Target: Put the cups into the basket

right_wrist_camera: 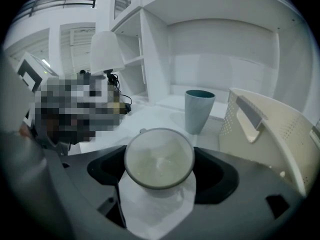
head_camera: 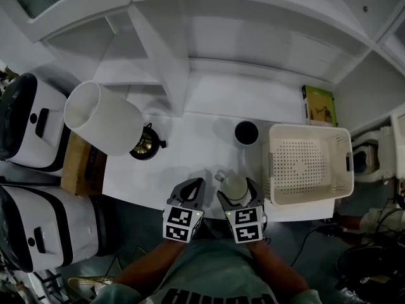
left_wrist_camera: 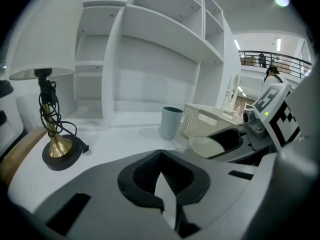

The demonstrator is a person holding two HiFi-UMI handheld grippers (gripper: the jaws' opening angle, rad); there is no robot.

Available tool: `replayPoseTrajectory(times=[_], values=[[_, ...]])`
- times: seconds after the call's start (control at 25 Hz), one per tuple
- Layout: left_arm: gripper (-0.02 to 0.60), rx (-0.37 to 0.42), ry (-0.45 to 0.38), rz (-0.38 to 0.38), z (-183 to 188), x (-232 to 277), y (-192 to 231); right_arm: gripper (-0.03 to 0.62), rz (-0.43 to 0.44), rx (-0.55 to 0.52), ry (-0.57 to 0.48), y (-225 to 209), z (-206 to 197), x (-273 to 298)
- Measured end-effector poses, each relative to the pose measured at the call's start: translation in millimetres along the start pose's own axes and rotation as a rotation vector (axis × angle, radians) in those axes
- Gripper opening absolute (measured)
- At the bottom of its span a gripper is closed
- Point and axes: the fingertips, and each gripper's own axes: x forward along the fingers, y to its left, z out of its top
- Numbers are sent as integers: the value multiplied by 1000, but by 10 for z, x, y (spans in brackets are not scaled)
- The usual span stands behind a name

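My right gripper (head_camera: 237, 192) is shut on a white cup (head_camera: 233, 186), held upright just above the table's front edge; in the right gripper view the cup (right_wrist_camera: 159, 160) fills the gap between the jaws. A second, dark grey-blue cup (head_camera: 246, 133) (right_wrist_camera: 199, 110) (left_wrist_camera: 171, 123) stands upright farther back on the white table (head_camera: 183, 154). The cream perforated basket (head_camera: 276, 170) (right_wrist_camera: 265, 134) sits empty to the right of both cups. My left gripper (head_camera: 195, 183) (left_wrist_camera: 160, 153) hovers beside the right one, shut with nothing in it.
A white-shaded lamp (head_camera: 101, 116) with a brass base (head_camera: 145, 145) (left_wrist_camera: 60, 146) stands at the table's left. White shelving (head_camera: 190, 43) rises behind. A green book (head_camera: 319, 105) leans behind the basket. Two white appliances (head_camera: 31, 125) and a wooden box (head_camera: 79, 163) sit to the left.
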Motion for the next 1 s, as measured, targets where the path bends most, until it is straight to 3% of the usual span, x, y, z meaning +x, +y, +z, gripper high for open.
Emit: replayPoseTrajectory(times=[0.6,1.0], values=[[6,-18,-88,70,375,-373,-317,387,41,43,-161,-89,718,-722],[6,16,-138,35,772,-305,-773,387,-11,58,-240,-526,1010,-1214]])
